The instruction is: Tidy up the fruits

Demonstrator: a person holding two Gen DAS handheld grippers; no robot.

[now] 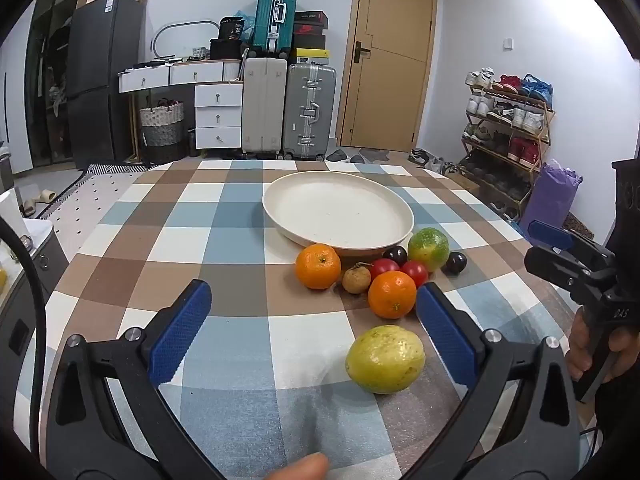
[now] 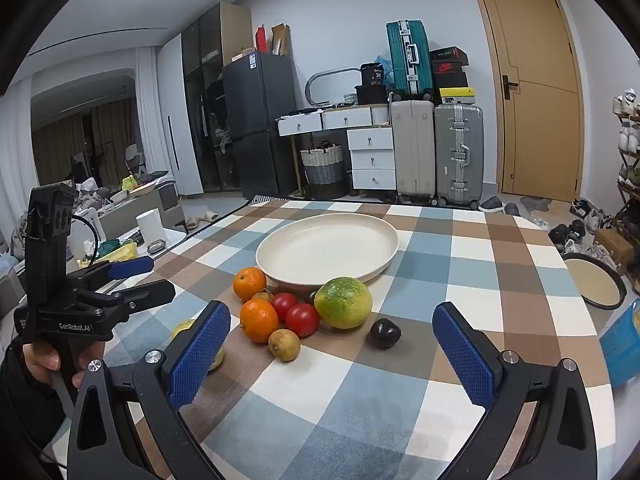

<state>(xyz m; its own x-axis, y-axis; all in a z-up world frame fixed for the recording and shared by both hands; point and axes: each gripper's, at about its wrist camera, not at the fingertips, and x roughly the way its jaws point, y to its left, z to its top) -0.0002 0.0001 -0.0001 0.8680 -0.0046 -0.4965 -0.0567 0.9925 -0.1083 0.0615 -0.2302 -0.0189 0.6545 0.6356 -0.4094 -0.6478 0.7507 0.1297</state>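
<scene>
Fruits cluster beside an empty plate on the checkered surface. Left tool and right tool hover released, holding nothing.

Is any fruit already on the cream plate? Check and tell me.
No. The cream plate holds nothing, and the oranges, tomatoes and other fruit sit on the checkered tablecloth.

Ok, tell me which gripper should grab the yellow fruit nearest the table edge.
Left. The left gripper is open and the yellow fruit lies just ahead, by its right finger. The right gripper is open too, but there the fruit sits outside its left finger, mostly hidden behind it.
</scene>
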